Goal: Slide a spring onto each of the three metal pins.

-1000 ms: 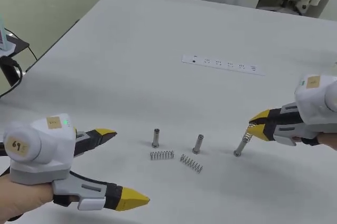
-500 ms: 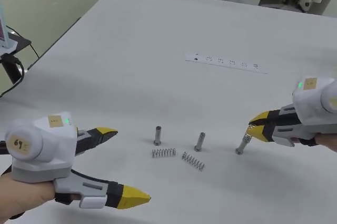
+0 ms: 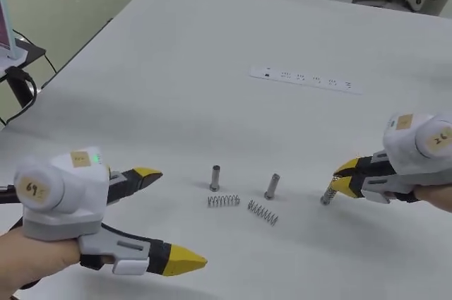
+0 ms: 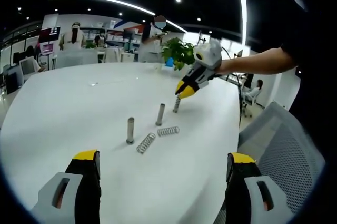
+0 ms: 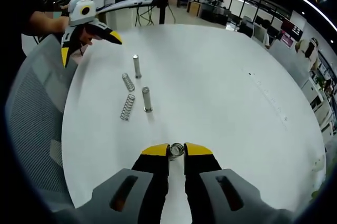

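Steel wire, thin: light, springy, quick to pop free. Clamped in right gripper jaws: one spring at the pin toward tabletop right edge. Jaws of left gripper wide apart, empty. Two loose springs beside bare pins: pinch gently across end coils.

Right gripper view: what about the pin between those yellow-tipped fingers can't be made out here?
Head view: the short metal pin at the right gripper is too small to show how far down its coiled wire spring sits.
Right gripper view: the fingers hide everything below the spring's top coil.
Left gripper view: pin and spring blur together, too distant.
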A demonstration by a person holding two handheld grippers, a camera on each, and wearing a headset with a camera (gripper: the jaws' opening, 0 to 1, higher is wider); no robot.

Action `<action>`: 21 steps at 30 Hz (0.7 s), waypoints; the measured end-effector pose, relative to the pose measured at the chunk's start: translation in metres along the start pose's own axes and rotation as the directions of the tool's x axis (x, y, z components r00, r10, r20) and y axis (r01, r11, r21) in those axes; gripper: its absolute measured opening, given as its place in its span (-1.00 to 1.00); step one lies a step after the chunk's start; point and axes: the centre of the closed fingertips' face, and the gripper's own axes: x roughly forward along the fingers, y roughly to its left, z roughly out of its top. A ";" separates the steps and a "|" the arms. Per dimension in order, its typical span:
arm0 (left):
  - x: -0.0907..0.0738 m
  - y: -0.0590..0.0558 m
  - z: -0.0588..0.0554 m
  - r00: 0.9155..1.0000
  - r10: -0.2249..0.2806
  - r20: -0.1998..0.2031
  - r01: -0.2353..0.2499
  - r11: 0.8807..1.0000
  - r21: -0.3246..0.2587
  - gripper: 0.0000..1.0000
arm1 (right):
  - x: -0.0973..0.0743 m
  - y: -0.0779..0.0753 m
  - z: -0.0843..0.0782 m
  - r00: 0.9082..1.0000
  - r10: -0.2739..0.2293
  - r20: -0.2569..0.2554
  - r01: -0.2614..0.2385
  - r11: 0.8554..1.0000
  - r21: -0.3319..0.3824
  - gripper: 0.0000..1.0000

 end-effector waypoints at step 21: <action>0.002 -0.001 0.000 1.000 -0.007 0.006 0.007 1.000 -0.007 0.93 | 0.006 0.006 -0.007 1.000 0.013 -0.027 -0.012 0.998 0.055 -0.82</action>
